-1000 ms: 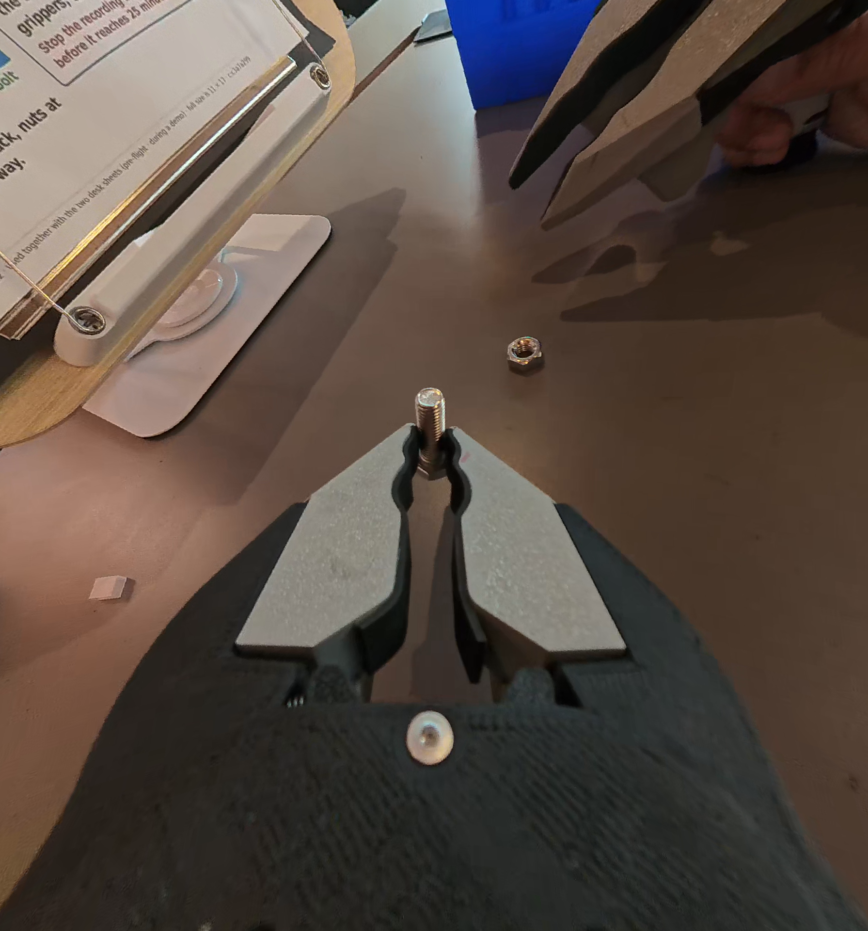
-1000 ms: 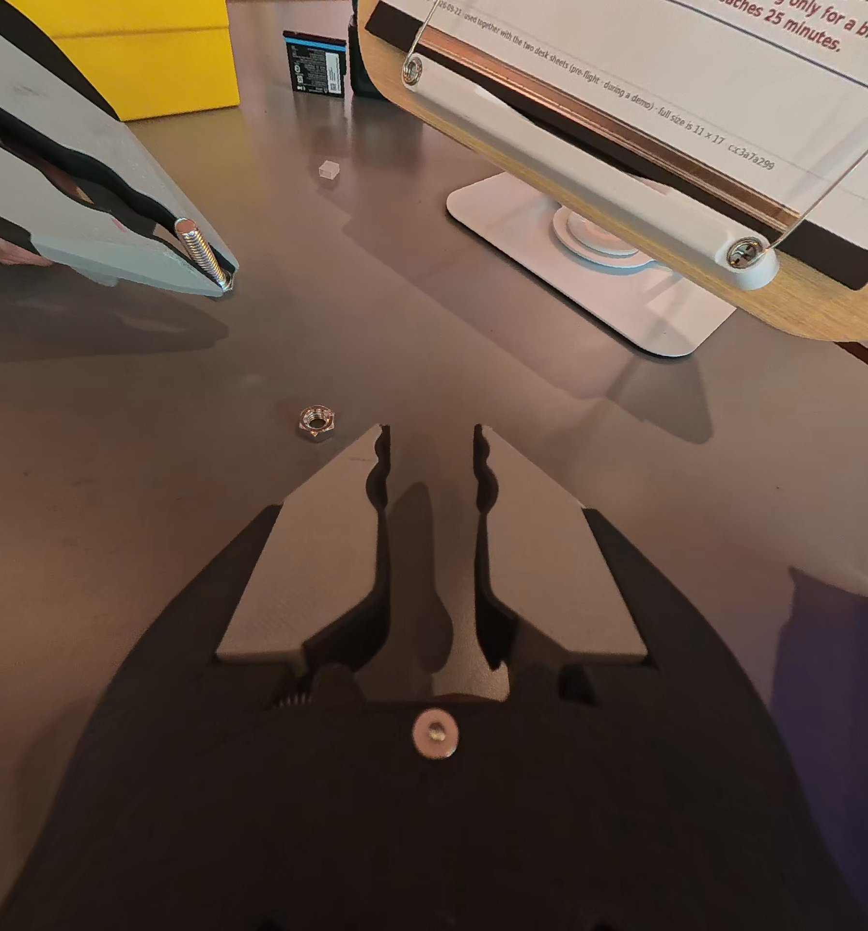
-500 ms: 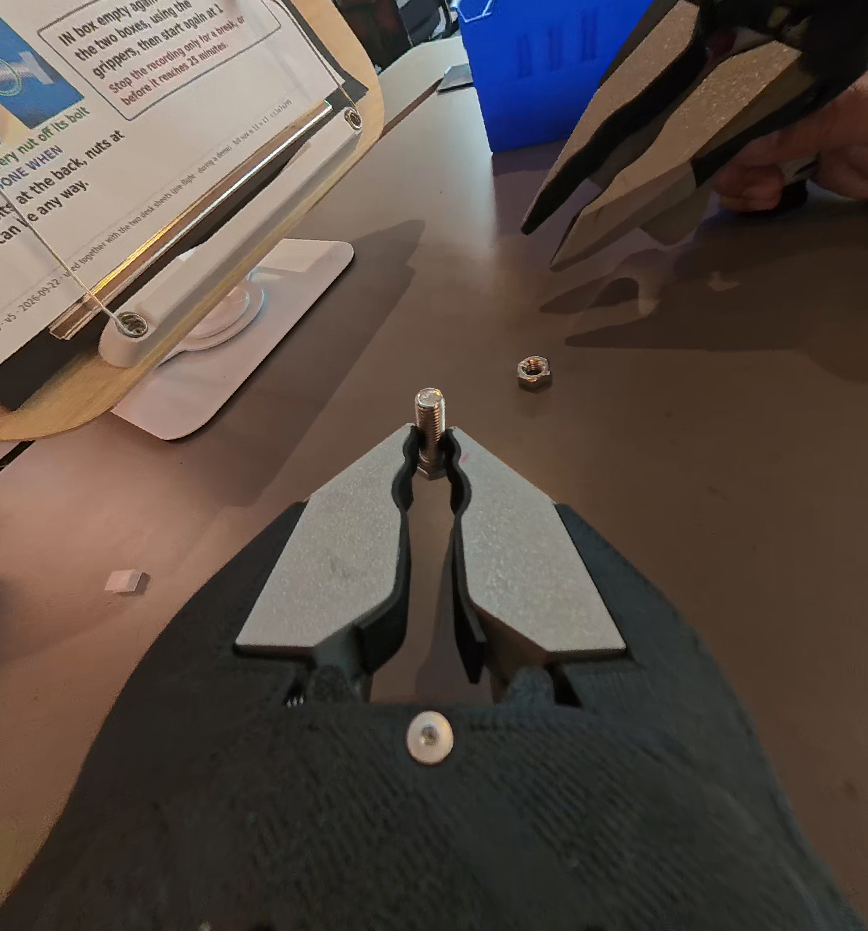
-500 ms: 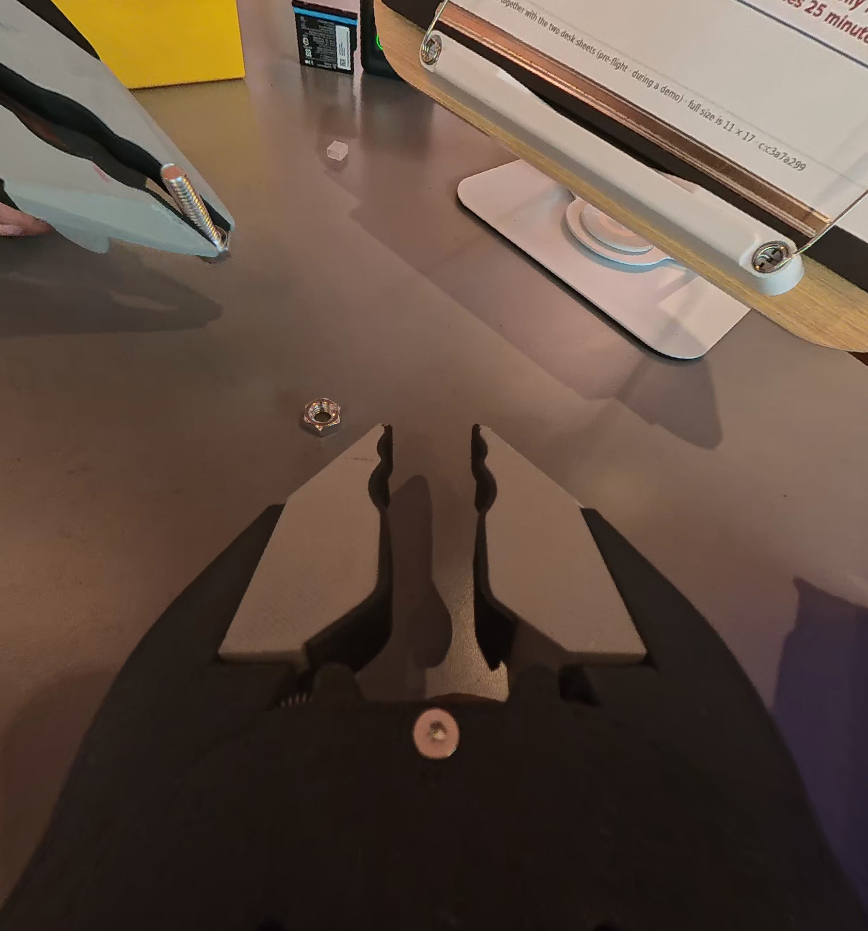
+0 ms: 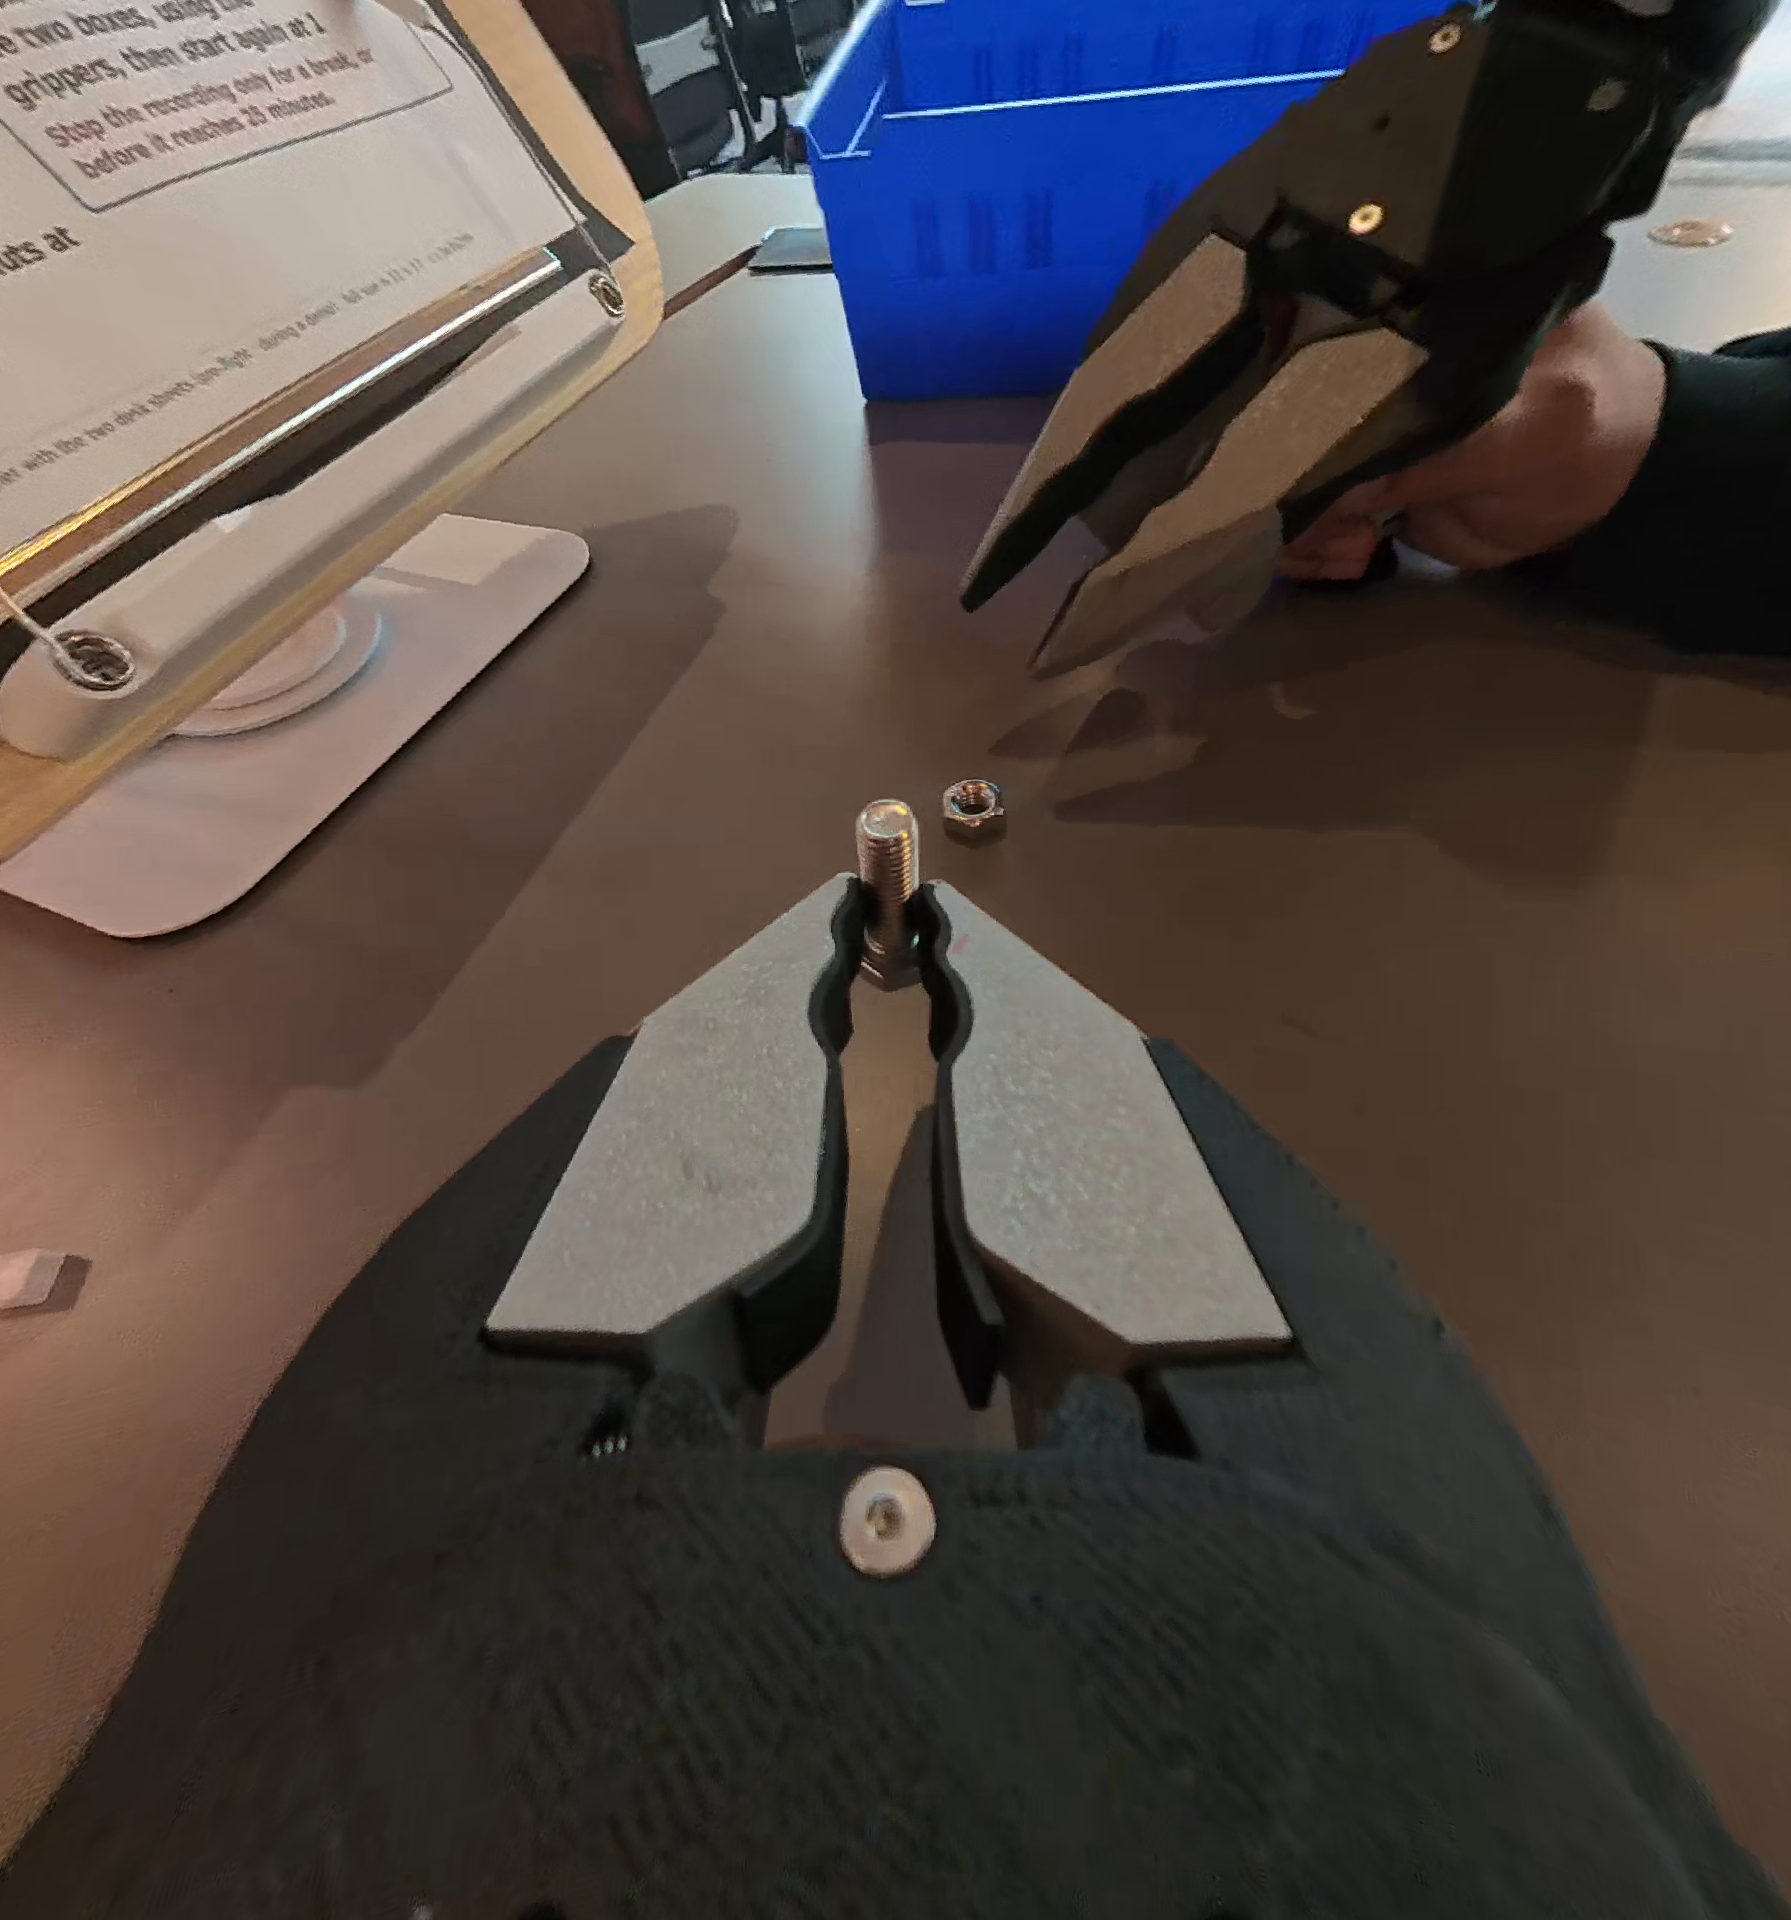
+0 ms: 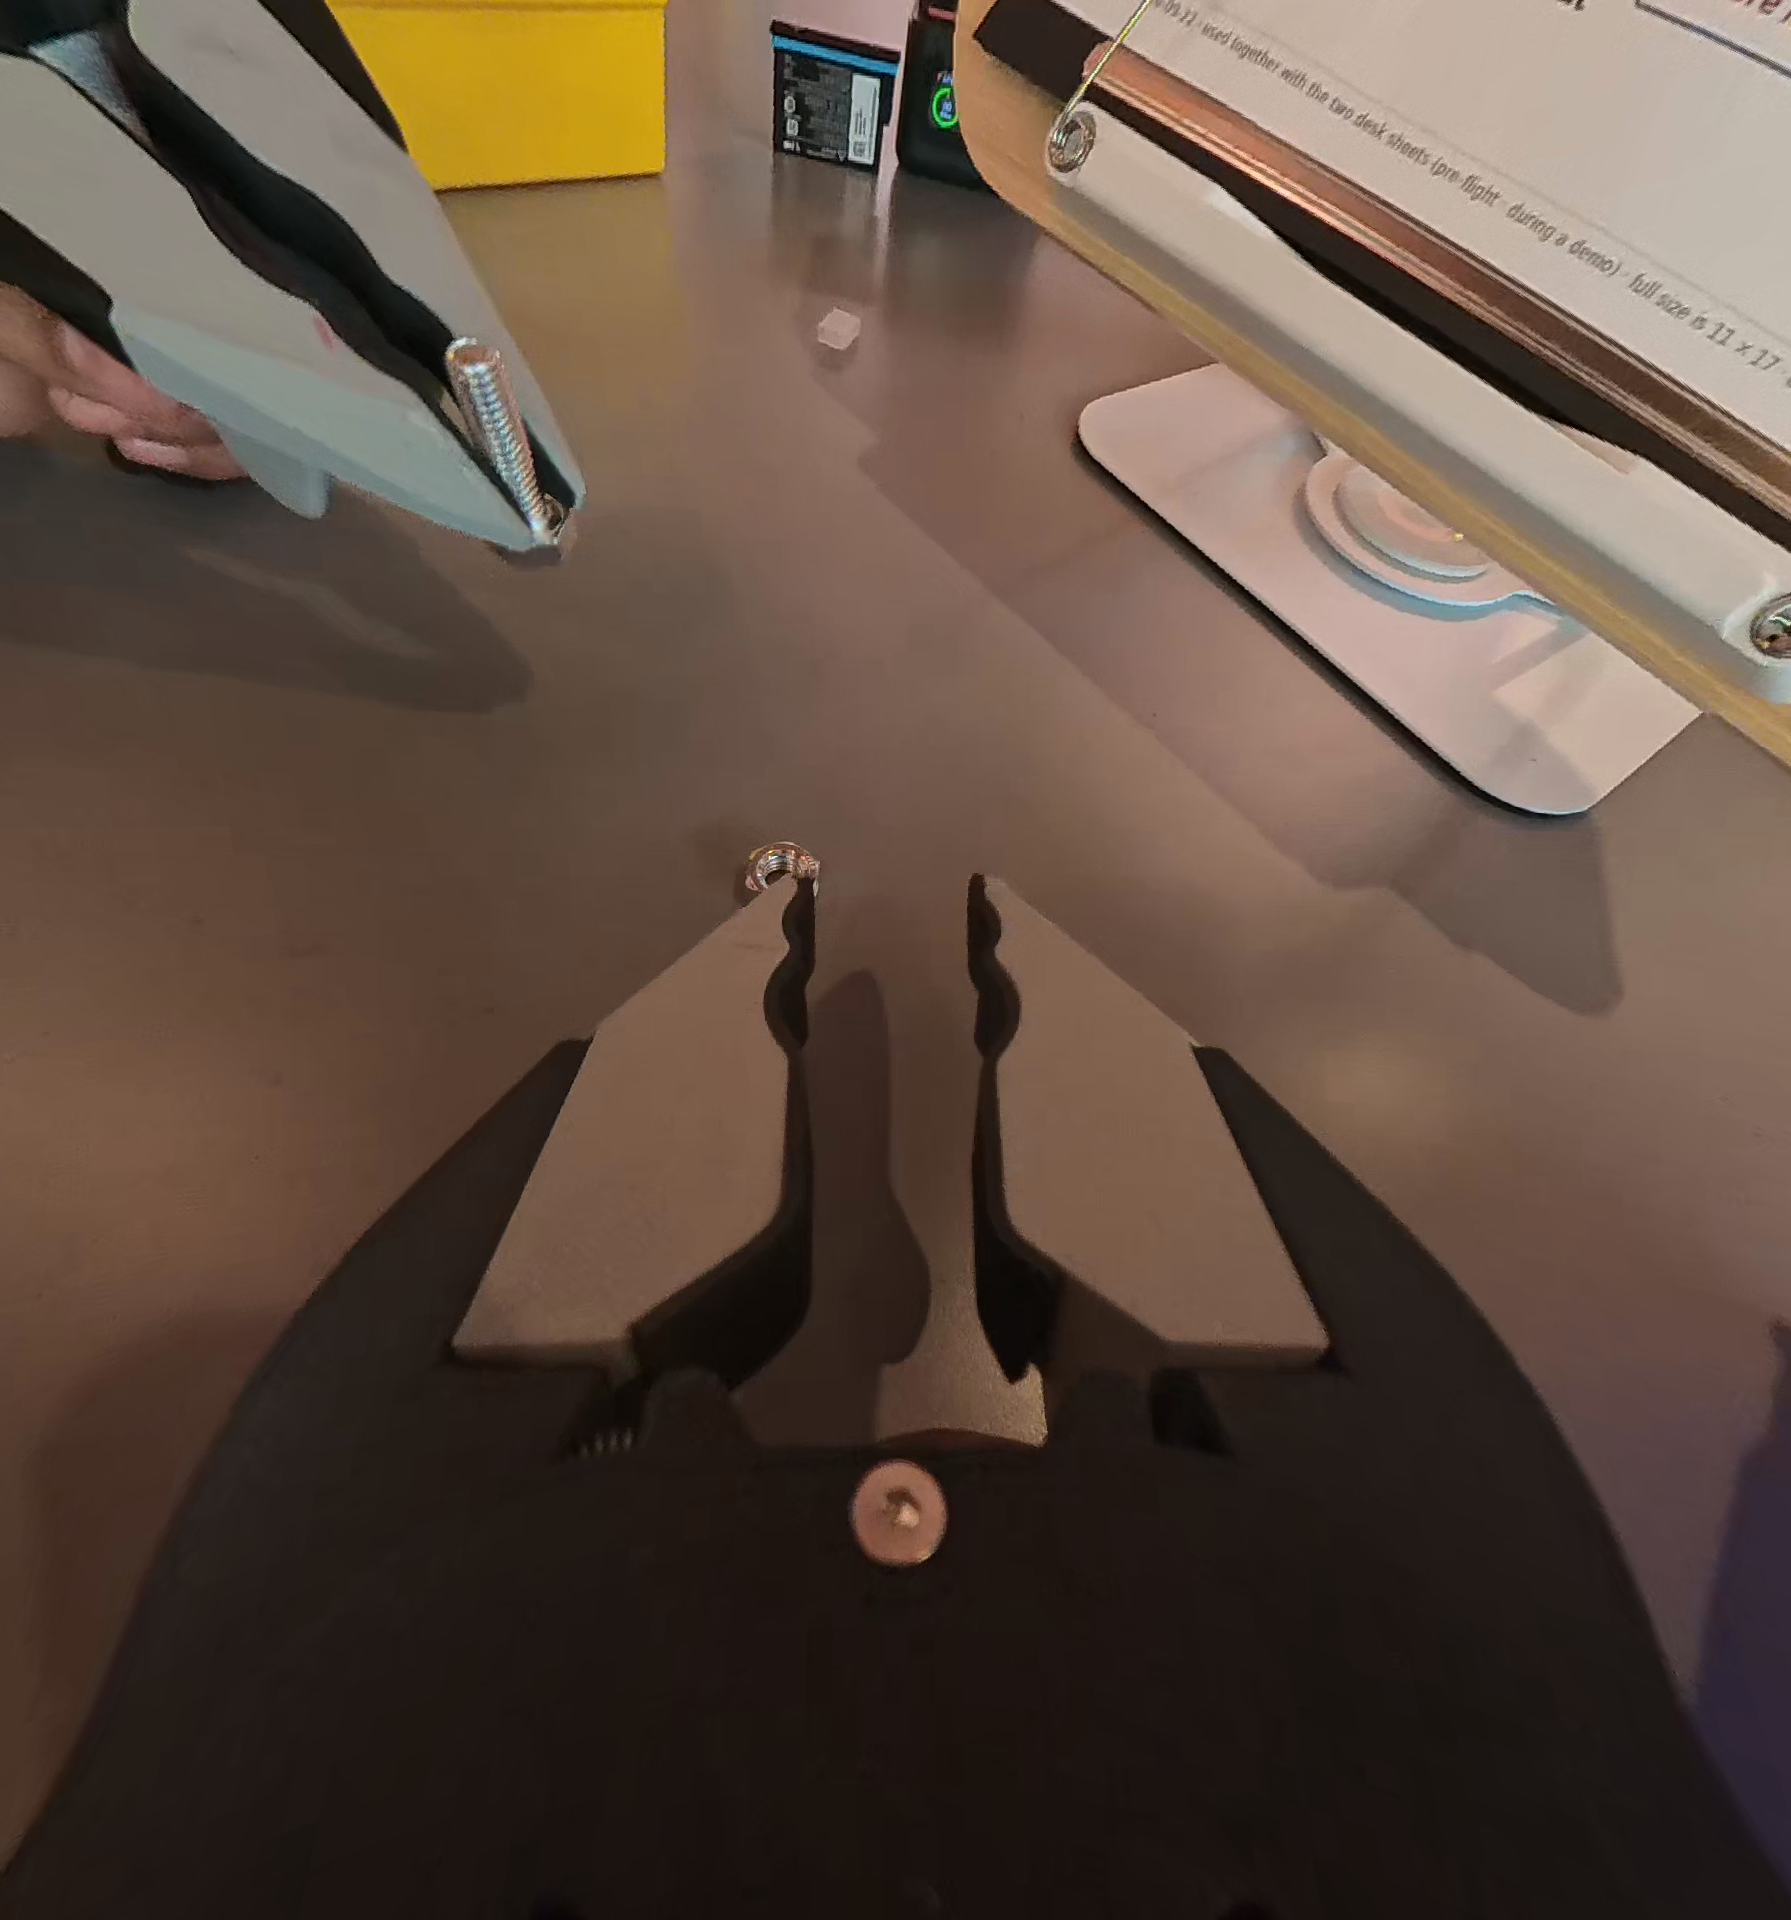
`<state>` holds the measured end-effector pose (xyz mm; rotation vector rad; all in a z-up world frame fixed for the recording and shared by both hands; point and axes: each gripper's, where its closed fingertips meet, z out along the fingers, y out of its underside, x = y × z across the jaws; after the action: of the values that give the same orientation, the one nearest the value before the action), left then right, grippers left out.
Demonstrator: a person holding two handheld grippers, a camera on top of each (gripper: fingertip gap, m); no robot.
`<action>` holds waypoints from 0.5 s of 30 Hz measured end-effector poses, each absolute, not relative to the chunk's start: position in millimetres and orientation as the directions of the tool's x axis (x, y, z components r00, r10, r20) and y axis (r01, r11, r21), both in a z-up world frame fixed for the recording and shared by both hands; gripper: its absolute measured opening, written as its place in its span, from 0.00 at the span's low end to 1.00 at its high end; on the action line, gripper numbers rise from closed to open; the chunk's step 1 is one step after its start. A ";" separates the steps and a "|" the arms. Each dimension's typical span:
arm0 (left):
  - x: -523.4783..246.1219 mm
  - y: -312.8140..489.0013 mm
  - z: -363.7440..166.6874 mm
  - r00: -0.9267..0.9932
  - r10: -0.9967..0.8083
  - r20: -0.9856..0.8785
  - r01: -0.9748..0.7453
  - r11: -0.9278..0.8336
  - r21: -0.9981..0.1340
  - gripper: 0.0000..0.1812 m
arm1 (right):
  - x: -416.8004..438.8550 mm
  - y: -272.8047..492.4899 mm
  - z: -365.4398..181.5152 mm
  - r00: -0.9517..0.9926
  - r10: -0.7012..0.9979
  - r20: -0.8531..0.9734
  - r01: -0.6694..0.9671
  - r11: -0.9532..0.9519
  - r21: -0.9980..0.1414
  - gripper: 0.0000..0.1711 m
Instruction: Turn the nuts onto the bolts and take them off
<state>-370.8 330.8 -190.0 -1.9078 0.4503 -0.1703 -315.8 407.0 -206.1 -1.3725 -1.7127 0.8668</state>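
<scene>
Compared with the frames a second ago, the nut point(image 6: 782, 864) is now being seen just at the tip of the right gripper's point(image 6: 891, 894) left-hand finger in the right wrist view, where it earlier lay well left of that tip. In the left wrist view the nut point(image 5: 970, 811) is being seen flat on the brown table point(image 5: 1390, 1039), just right of the bolt's tip at frame centre.

The bolt point(image 5: 885, 883) is being clamped by its head between the tips of the left gripper point(image 5: 889, 914), threaded shank pointing forward beyond the fingers. The same bolt point(image 6: 501, 436) is being shown at upper left of the right wrist view.

The right gripper is being held with its jaws parted and nothing between them; from the left wrist view it point(image 5: 1005, 623) is being seen above the table at upper right, gripped by a hand point(image 5: 1473, 478).

A blue bin point(image 5: 974, 229) is being seen at top centre, a document stand point(image 5: 278, 727) at upper left.
</scene>
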 end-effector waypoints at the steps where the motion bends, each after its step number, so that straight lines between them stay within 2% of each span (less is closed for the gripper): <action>1: -372.0 330.9 -189.4 0.920 -0.382 -0.090 -0.221 -0.313 -0.924 0.04 | -316.3 406.3 -206.4 -0.133 0.980 0.148 0.464 0.194 -0.864 0.15; 11: -369.9 331.3 -192.7 0.915 -0.384 -0.122 -0.256 -0.320 -0.912 0.04 | -322.6 388.8 -220.7 -0.226 0.971 0.075 0.532 0.188 -0.825 0.14; 15: -370.7 331.8 -192.8 0.917 -0.380 -0.121 -0.253 -0.322 -0.912 0.04 | -328.1 392.7 -231.1 -0.206 0.978 0.033 0.597 0.152 -0.788 0.18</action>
<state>-370.7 331.8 -192.8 -1.9207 0.4625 -0.1365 -328.1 392.7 -231.1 -1.4970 -1.8755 0.8850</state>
